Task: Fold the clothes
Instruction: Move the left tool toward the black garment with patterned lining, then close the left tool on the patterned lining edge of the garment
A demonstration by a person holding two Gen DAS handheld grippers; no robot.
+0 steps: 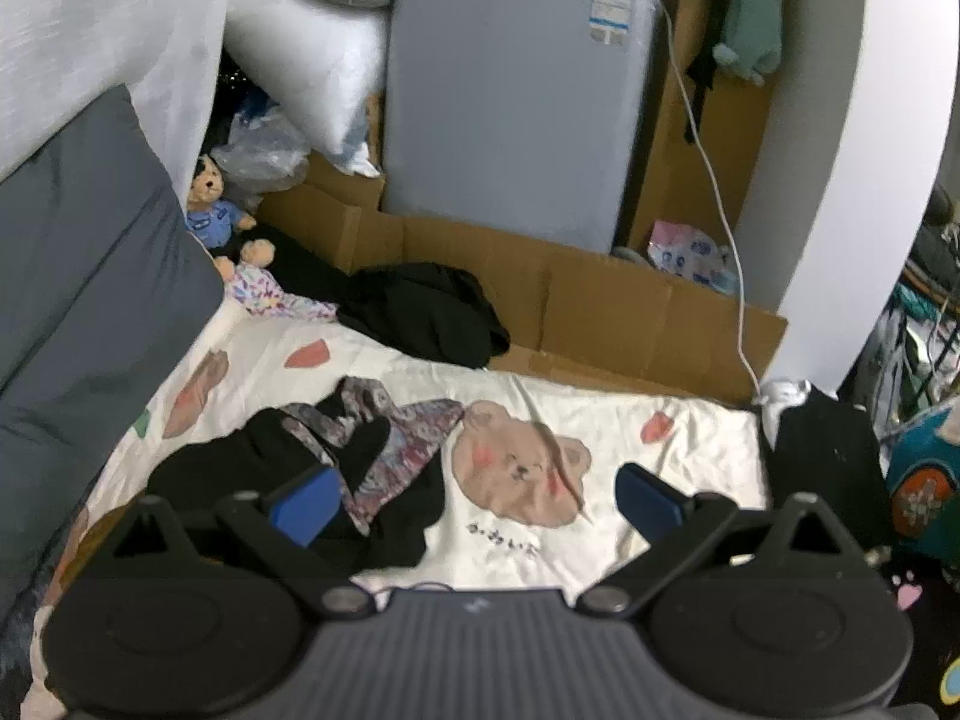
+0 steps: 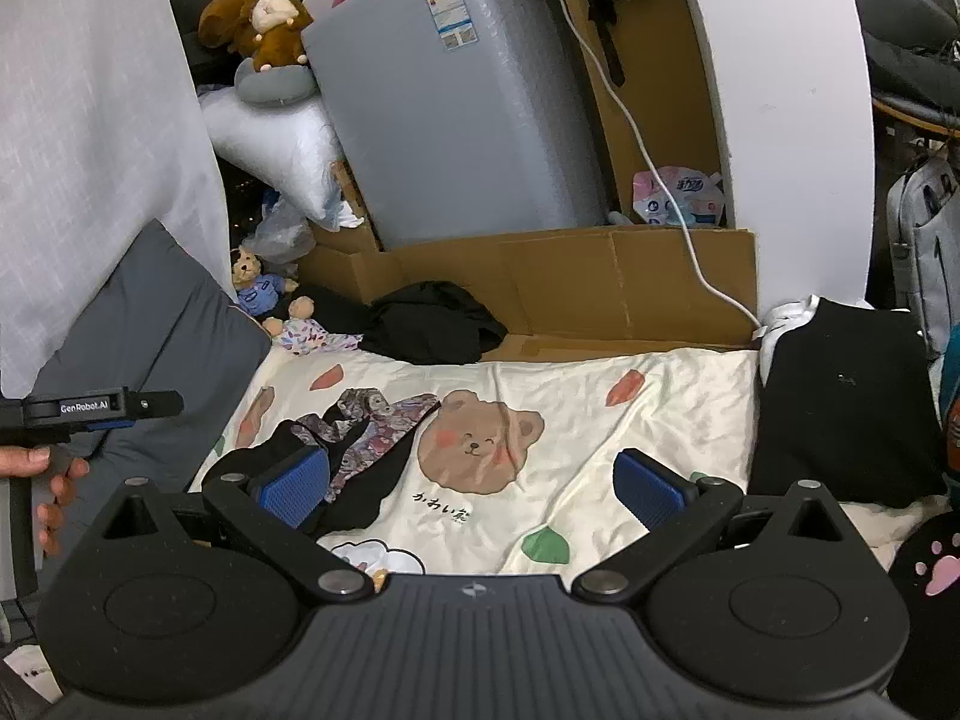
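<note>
I am holding my left gripper [image 1: 474,498] wide apart above the cream bed sheet printed with a brown bear [image 1: 600,420], nothing between its blue pads. The crumpled black garment with a purple-grey floral patterned lining [image 1: 360,456] is lying on the sheet just ahead of the left pad, reaching under it, with the rest of the heap spreading to the left. My right gripper [image 2: 471,489] is hanging spread open too, gripping nothing, and in its view the same floral-and-black garment [image 2: 354,444] is sitting by the left pad, while the right pad is floating over bare sheet [image 2: 600,408]. Further back, a second bunched black garment [image 1: 432,312] is resting at the sheet's far edge against the flattened brown cardboard [image 1: 600,312]. At the right edge, a flat black folded cloth [image 2: 840,408] is lying well apart from both pads. At the far left of the right wrist view, a hand [image 2: 42,480] is gripping the handle of the other black device.
</note>
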